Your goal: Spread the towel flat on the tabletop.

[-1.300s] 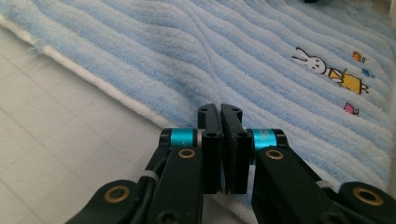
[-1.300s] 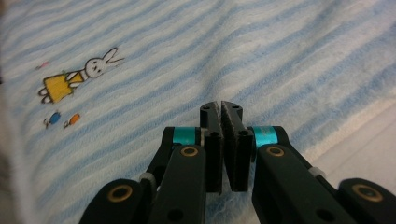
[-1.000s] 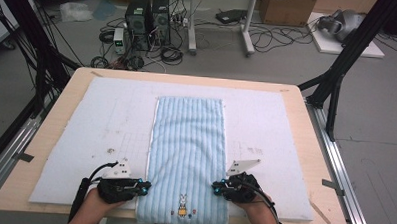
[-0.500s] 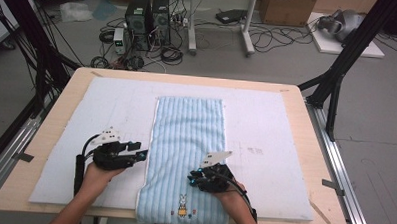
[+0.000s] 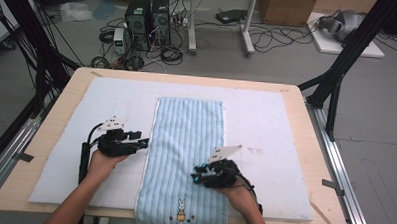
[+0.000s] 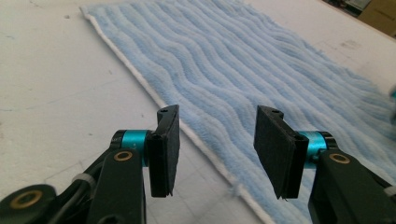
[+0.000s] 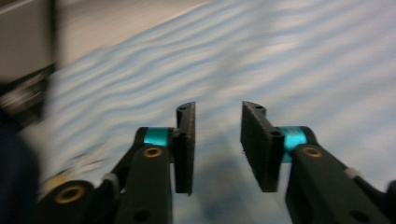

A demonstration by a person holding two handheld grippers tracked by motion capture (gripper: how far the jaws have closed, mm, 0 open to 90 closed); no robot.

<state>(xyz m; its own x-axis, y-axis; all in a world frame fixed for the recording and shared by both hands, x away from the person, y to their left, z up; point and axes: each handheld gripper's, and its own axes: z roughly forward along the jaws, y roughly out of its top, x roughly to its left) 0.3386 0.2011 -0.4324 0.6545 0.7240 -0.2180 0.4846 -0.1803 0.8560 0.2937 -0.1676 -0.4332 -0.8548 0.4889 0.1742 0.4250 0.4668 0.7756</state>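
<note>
We see the left gripper (image 5: 144, 141) released beside the towel (image 5: 185, 141)'s white left edge — the right gripper (image 5: 197, 174) gapes, empty, over its stripes; bare mat (image 5: 266, 124) surrounds.

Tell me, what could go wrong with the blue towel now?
The left tool is open right over the towel's white edge, so it might pinch the white mat too. The right tool hangs open over the middle of the towel, so it might bunch the cloth instead of catching an edge.
</note>
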